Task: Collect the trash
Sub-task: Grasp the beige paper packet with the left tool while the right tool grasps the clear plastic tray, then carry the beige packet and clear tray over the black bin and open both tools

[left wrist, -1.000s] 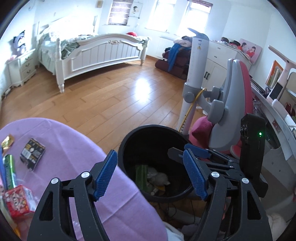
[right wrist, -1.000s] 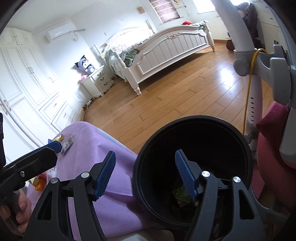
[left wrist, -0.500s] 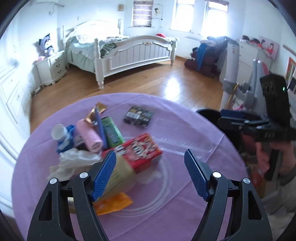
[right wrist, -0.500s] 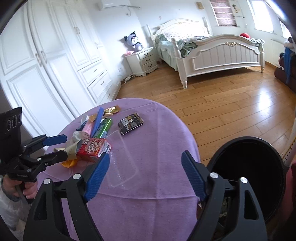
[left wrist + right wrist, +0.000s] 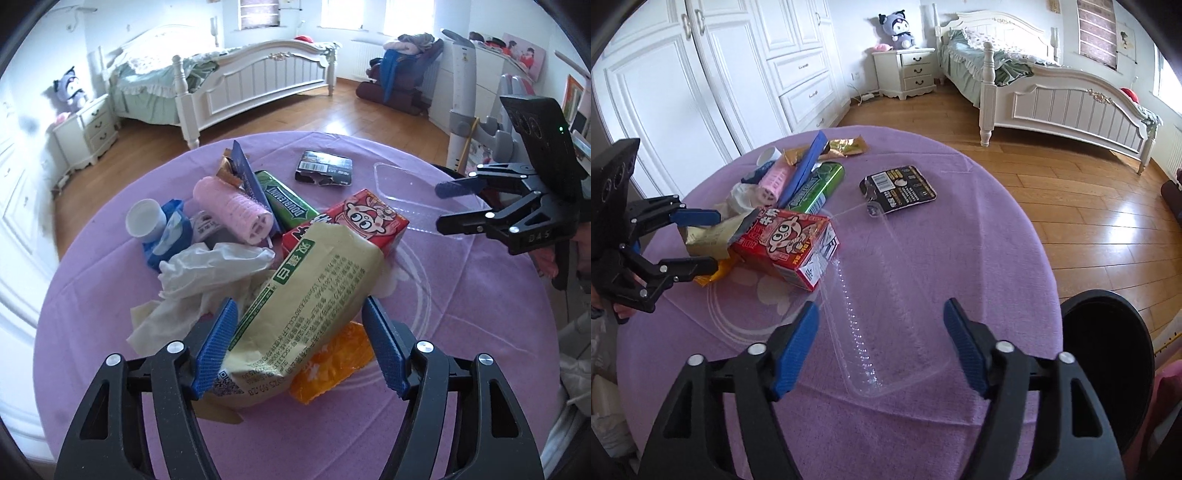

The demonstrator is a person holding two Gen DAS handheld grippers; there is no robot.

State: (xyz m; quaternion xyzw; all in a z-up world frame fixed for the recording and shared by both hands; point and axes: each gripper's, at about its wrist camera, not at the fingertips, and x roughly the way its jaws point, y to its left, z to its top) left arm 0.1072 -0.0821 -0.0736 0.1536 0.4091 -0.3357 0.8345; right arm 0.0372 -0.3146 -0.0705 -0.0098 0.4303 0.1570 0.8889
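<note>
I am working in a bedroom with a wood floor, at a round table (image 5: 480,314) under a purple cloth, a white bed behind it.

On the left of the table lies the heap of trash: a small white cup (image 5: 146,220) on a blue wrapper, a pink roller (image 5: 236,210), crumpled tissue (image 5: 210,269), a green gum pack (image 5: 286,203), a red drink carton (image 5: 351,221) and an orange wrapper (image 5: 332,365). My left gripper (image 5: 299,349) hangs over the near edge of that heap with its jaws closing around a tan paper packet (image 5: 314,295). The packet sits between the pads, and the left pad looks close to its edge, but I cannot tell that either pad is pressing yet.

Further right, a black torn packet (image 5: 899,188) lies alone, well apart from the heap. A clear plastic tray (image 5: 886,332) lies flat on the cloth beside the carton. My right gripper (image 5: 881,349) is above the tray's near end, its jaws closing but not on the tray. The black bin (image 5: 1108,369) stands off the table's right edge.

I judge this to be the reach for two fresh pieces. Next the left must pinch the packet without dragging the tissue and orange wrapper along. The right must come lower and catch the tray's thin rim, which may slip or flex. The carton touches the tray's far side and could shift when the tray lifts.
</note>
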